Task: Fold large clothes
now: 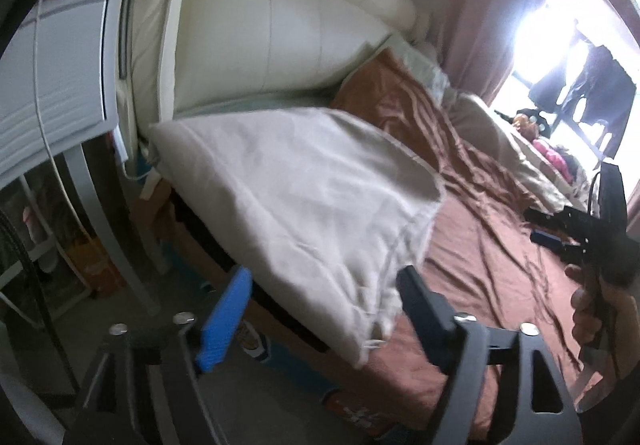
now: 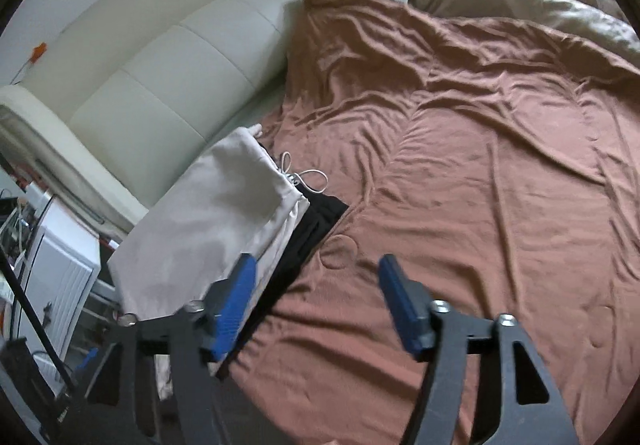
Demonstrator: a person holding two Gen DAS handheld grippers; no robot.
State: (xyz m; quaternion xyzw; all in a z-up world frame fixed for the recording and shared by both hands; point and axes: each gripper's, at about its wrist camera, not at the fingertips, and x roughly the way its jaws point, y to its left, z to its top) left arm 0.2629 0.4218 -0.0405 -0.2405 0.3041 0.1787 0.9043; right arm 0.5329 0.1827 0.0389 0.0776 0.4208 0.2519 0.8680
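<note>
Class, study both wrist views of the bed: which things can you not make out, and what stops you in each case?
- Black garment, right wrist view: mostly hidden under the folded white garment.
- Objects at the window, left wrist view: washed out by glare.
- Items under the side table, left wrist view: dark and blurred.
- White garment's near end, left wrist view: motion-blurred.

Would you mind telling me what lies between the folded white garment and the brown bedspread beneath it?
A folded black garment lies under the white garment, on the brown bedspread; the right wrist view shows it.
</note>
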